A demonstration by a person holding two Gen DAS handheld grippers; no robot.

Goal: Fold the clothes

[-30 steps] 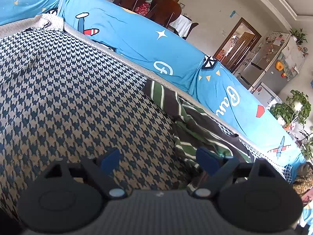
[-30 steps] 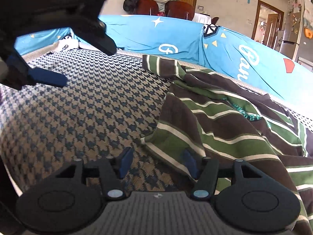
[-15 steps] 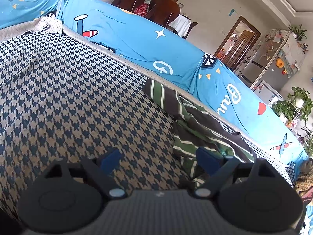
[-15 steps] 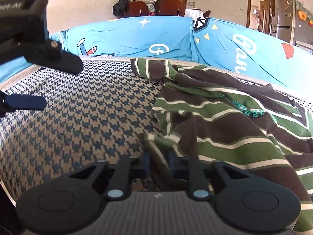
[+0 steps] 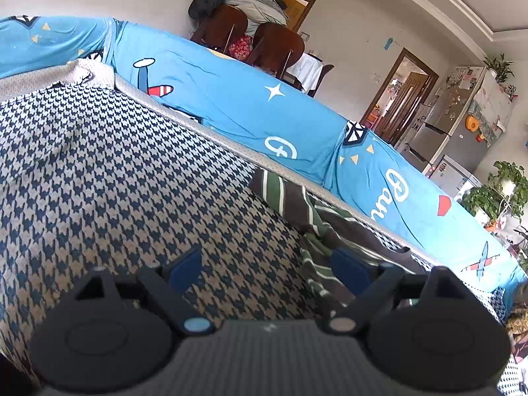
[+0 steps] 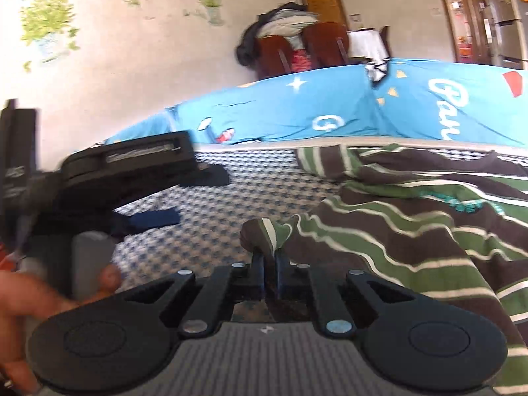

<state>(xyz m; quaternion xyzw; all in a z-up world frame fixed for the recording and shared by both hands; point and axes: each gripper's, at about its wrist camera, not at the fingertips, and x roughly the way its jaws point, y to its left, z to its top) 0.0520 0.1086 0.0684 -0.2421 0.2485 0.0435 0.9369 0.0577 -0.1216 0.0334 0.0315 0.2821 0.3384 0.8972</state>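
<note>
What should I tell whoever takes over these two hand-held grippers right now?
Right hand-held gripper: shut on an edge of the striped shirt.
Left hand-held gripper: open, holding nothing, above the houndstooth cover beside the shirt.
The shirt lies crumpled on the cover, one sleeve reaching toward the blue backrest.
Done: one grasp only. Left: spread the shirt flat, then fold it.

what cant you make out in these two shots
- Striped shirt: right wrist view, far side cut off by the frame edge.
- Same shirt, left wrist view: lower part hidden behind the open left gripper.
- Fabric pinched in the right gripper: how deep is hidden by the fingers.
- Wall pictures: blurred.
</note>
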